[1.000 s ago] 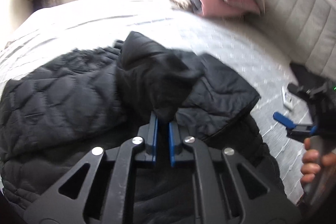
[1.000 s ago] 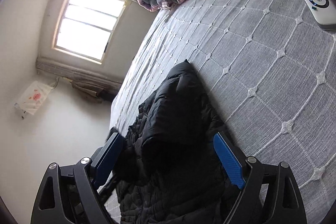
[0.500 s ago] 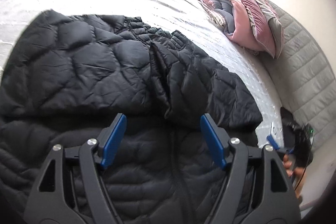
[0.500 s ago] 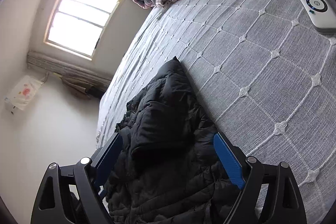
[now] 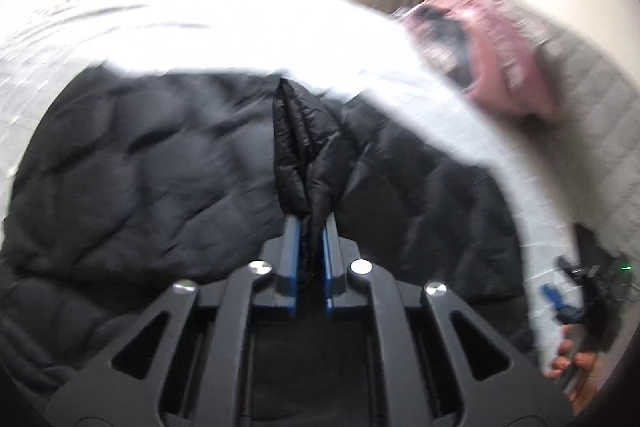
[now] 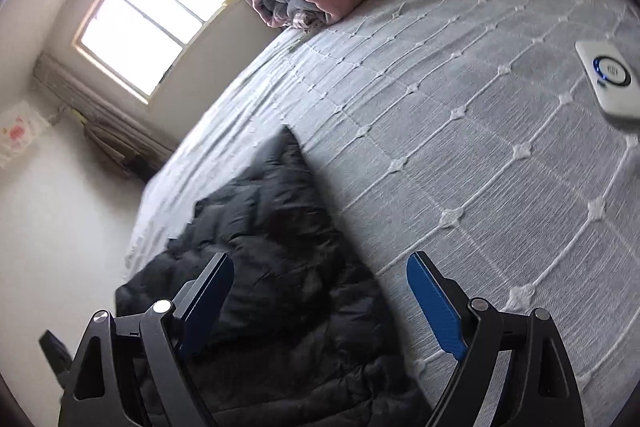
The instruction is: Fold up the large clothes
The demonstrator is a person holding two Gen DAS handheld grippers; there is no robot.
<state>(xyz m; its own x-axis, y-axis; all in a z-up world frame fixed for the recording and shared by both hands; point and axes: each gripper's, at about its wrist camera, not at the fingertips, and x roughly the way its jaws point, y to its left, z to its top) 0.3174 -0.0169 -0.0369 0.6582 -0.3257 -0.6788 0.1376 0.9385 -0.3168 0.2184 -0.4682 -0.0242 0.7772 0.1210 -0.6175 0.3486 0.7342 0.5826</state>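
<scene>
left wrist | left gripper (image 5: 308, 227) closing, a ridge of black jacket (image 5: 160, 167) pinched between its pads | jacket spread on the bed (image 6: 460, 147) | right gripper (image 6: 320, 291) wide, empty, over the jacket's edge | advice: check the pinch catches the full layer, lift slowly, bring the right in at a matching corner so the fold lands even

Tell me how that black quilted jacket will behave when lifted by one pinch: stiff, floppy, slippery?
Probably floppy: the black quilted jacket bunches into a soft ridge where the left gripper is closing on it, while the rest lies slack on the bedspread. Likely light for its bulk, given the puffy quilting. The shell looks slightly shiny, so a thin pinch may slip.
</scene>
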